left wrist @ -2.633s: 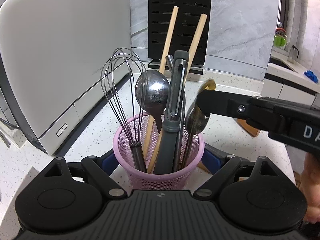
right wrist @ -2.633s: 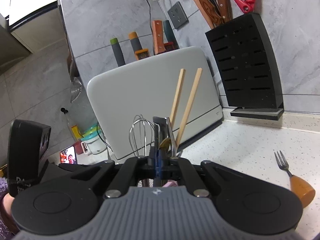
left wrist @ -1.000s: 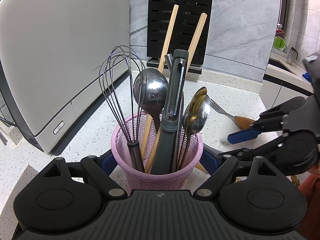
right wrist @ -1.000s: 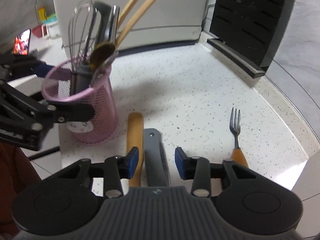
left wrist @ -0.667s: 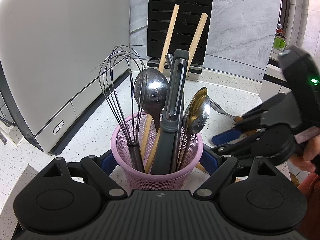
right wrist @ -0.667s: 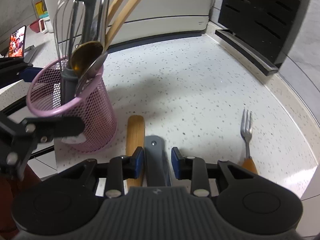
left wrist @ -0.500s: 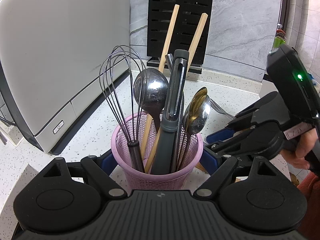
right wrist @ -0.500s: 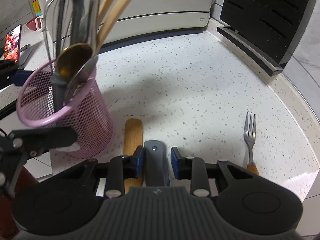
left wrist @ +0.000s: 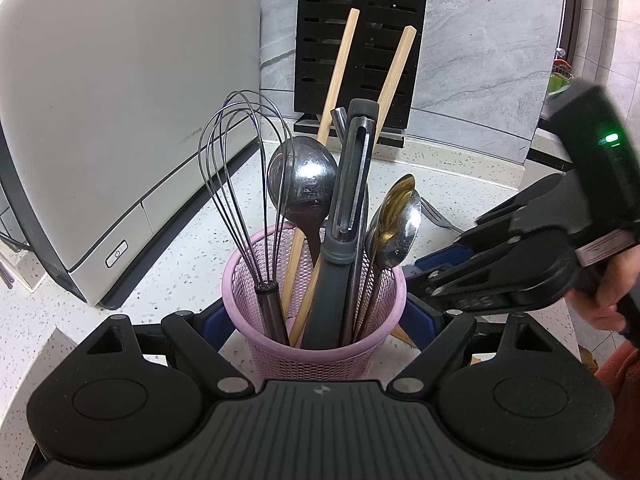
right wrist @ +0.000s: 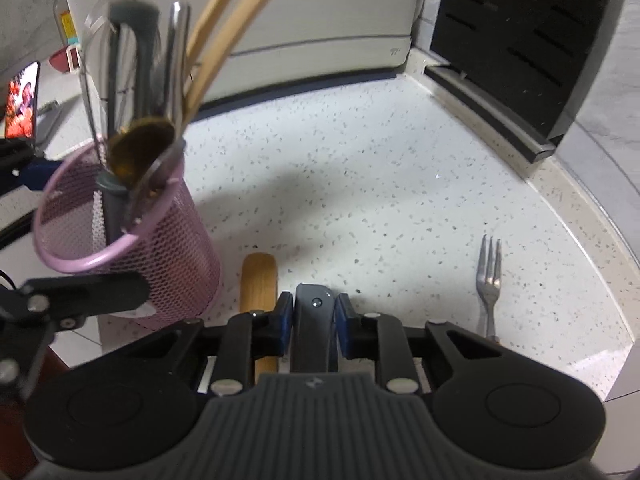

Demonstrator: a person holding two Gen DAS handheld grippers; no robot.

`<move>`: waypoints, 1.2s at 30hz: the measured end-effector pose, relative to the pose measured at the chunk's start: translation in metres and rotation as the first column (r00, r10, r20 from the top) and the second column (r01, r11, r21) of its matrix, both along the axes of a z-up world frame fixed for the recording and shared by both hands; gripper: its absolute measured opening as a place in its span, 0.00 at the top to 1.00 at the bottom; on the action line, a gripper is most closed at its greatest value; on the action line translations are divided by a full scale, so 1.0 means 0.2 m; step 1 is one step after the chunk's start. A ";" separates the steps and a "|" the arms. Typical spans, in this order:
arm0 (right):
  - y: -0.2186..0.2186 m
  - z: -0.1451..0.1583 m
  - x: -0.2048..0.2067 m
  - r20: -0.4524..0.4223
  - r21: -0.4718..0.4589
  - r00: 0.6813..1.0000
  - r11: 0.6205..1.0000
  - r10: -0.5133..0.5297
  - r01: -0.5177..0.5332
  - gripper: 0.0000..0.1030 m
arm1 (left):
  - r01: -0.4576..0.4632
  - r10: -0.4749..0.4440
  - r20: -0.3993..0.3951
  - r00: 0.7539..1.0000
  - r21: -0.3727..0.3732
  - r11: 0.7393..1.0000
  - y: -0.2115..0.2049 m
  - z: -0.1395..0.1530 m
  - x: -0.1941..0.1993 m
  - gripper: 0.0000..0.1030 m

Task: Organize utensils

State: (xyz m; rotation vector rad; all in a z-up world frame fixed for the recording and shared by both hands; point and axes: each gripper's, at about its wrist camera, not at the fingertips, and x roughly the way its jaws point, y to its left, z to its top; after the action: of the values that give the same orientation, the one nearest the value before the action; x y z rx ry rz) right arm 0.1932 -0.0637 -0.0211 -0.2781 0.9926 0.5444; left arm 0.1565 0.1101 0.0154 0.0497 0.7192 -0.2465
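A pink mesh cup (left wrist: pixel 312 344) stands on the white speckled counter between the fingers of my left gripper (left wrist: pixel 314 322), which is shut on it. The cup (right wrist: pixel 132 248) holds a whisk (left wrist: pixel 244 168), a steel spoon (left wrist: pixel 302 184), a grey peeler (left wrist: pixel 344 216), two wooden chopsticks (left wrist: pixel 340 76) and two smaller spoons (left wrist: pixel 396 220). My right gripper (right wrist: pixel 313 316) is low on the counter right of the cup, shut on a grey utensil handle (right wrist: pixel 314 320). A wooden handle (right wrist: pixel 259 284) lies beside it. A small fork (right wrist: pixel 489 276) lies further right.
A large white appliance (left wrist: pixel 120 120) stands left of the cup. A black knife block (left wrist: pixel 360 32) stands against the grey wall behind. The counter edge (right wrist: pixel 624 320) runs close on the right, past the fork. A phone (right wrist: pixel 22 104) lies at the far left.
My right gripper let go a spoon into the cup, dropped to the counter beside it and closed its fingers on the grey handle. My left gripper and the cup stayed still.
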 end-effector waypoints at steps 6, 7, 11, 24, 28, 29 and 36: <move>-0.08 0.12 -0.09 0.068 0.065 0.997 0.997 -0.044 0.039 0.81 | 0.000 0.000 0.000 1.000 0.000 1.000 0.00 0.00 0.00 0.04; -0.09 0.14 -0.11 0.081 0.078 0.995 0.996 -0.051 0.045 0.81 | 0.000 0.000 0.000 1.000 0.000 1.000 0.00 0.00 0.00 0.04; -0.14 0.23 -0.16 0.126 0.132 0.988 0.989 -0.088 0.071 0.81 | 0.000 0.000 0.000 1.000 0.000 1.000 0.00 0.00 0.00 0.04; -0.26 0.53 -0.28 0.298 0.367 0.937 0.928 -0.182 0.063 0.81 | 0.001 -0.001 -0.004 1.000 0.000 1.000 0.00 0.00 0.01 0.04; -0.29 0.65 -0.33 0.348 0.470 0.918 0.883 -0.189 0.004 0.81 | 0.005 -0.005 -0.006 1.000 0.001 1.000 0.00 0.00 0.01 0.04; -0.30 0.67 -0.35 0.351 0.489 0.918 0.872 -0.185 -0.011 0.81 | 0.006 -0.006 -0.007 1.000 0.001 1.000 -0.01 0.00 0.01 0.04; -0.17 0.67 -0.37 0.364 0.526 0.923 0.845 -0.121 -0.097 0.81 | 0.009 -0.009 -0.010 1.000 -0.001 1.000 0.01 0.01 0.01 0.04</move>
State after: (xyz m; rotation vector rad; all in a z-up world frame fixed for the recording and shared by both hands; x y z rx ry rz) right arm 0.1196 -0.0972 0.1132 0.1265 0.4258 0.7023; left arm 0.1576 0.1115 0.0169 0.0505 0.7291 -0.2557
